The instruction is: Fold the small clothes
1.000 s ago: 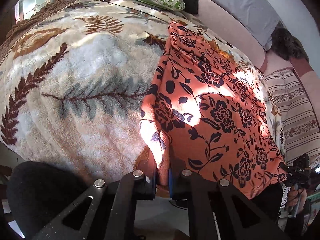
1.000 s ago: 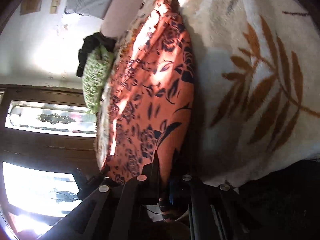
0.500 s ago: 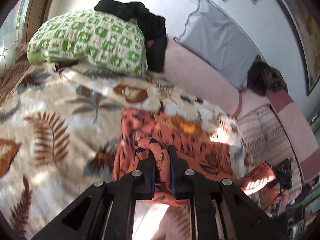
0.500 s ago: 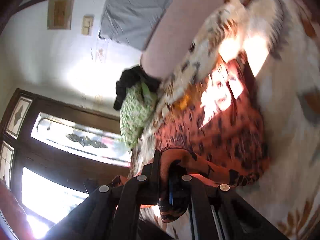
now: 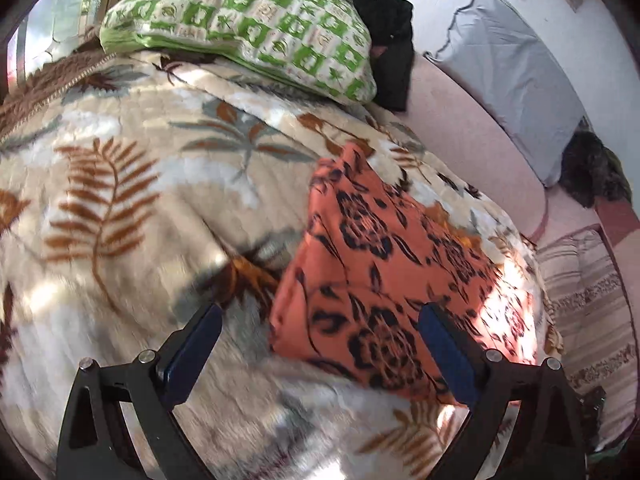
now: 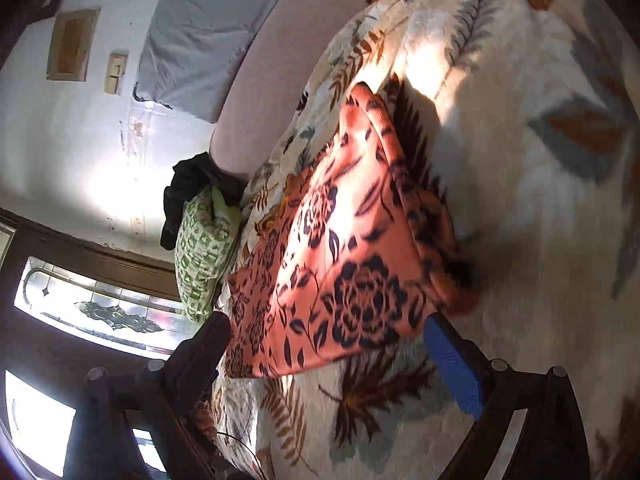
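Resting spot: the orange cloth (image 5: pixel 384 276) with dark flowers lies folded on the leafy blanket (image 5: pixel 132 208) that covers the bed, well apart from the green pillow (image 5: pixel 248 28).
Left claw (image 5: pixel 320 348): wide open and holding nothing; its jaws have just been opening, and they now stand apart over the near edge of the orange cloth.
Left claw's left pad (image 5: pixel 192 352): dark blue, over bare blanket, left of the cloth.
Left claw's right pad (image 5: pixel 448 356): dark blue, in front of the near right part of the cloth; I cannot tell if it touches it.
Cloth in the left view: a four-sided shape, narrow at the far end and wider near the claw; its long way runs from the claw up toward the far side of the bed.
Sun: a bright patch falls on the right side of the cloth.
Behind the bed: a black bundle of clothes (image 5: pixel 376 12) sits by the green pillow, and a grey cushion (image 5: pixel 516 72) leans on the wall.
Right claw (image 6: pixel 324 356): wide open too, let go, holding nothing; its jaws have just been opening, with the near edge of the cloth (image 6: pixel 340 248) lying in the gap between them.
Right claw's blue pad (image 6: pixel 452 368): just beside the cloth's near corner; touching or not, I cannot tell.
Cloth in the right view: its long way runs from near the claw toward the far side of the bed.
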